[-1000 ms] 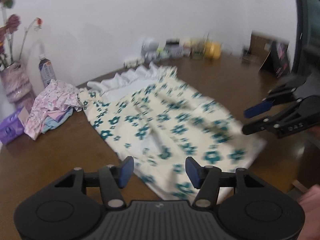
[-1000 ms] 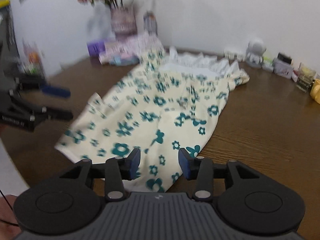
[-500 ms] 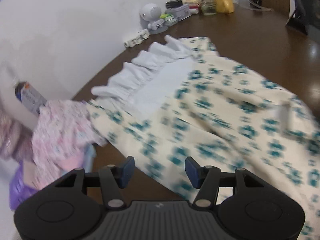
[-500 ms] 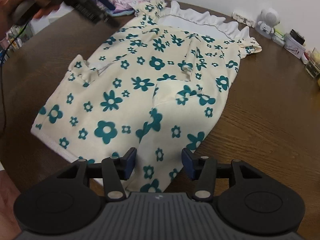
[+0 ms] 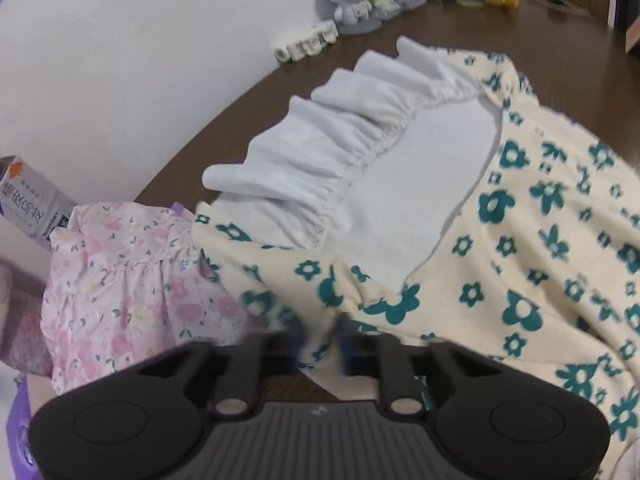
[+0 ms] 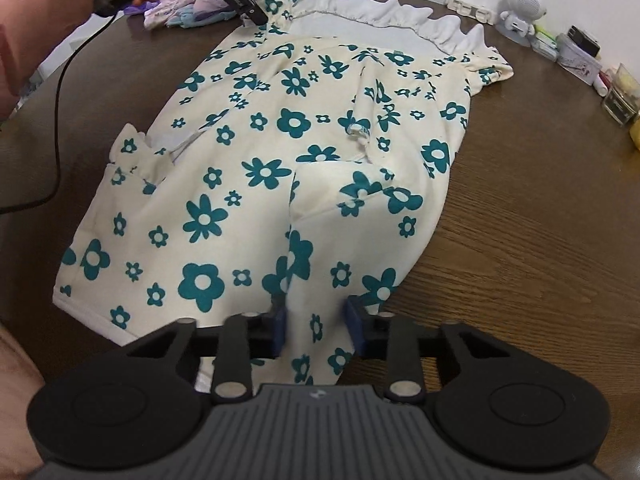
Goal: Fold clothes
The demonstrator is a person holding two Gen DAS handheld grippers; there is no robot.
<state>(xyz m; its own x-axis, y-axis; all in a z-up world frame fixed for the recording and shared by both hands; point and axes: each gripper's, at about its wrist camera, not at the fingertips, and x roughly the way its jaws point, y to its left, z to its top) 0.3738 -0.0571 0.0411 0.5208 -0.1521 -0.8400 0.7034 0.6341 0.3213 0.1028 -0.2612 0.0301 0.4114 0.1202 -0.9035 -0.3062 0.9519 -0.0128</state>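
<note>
The floral dress (image 6: 304,168) lies spread on the worktop (image 6: 532,240), soft and floppy, so corners are the best holds. The left claw (image 5: 320,340) is pinching its far-left shoulder, though that's blurry. The right claw (image 6: 318,330) is closing over the near hem.

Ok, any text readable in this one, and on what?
"SUNTORY", small and sideways, on the bottle label; its larger characters I cannot read.
White letter blocks by the wall: too blurred.
Side print on the left gripper: too blurred.
</note>
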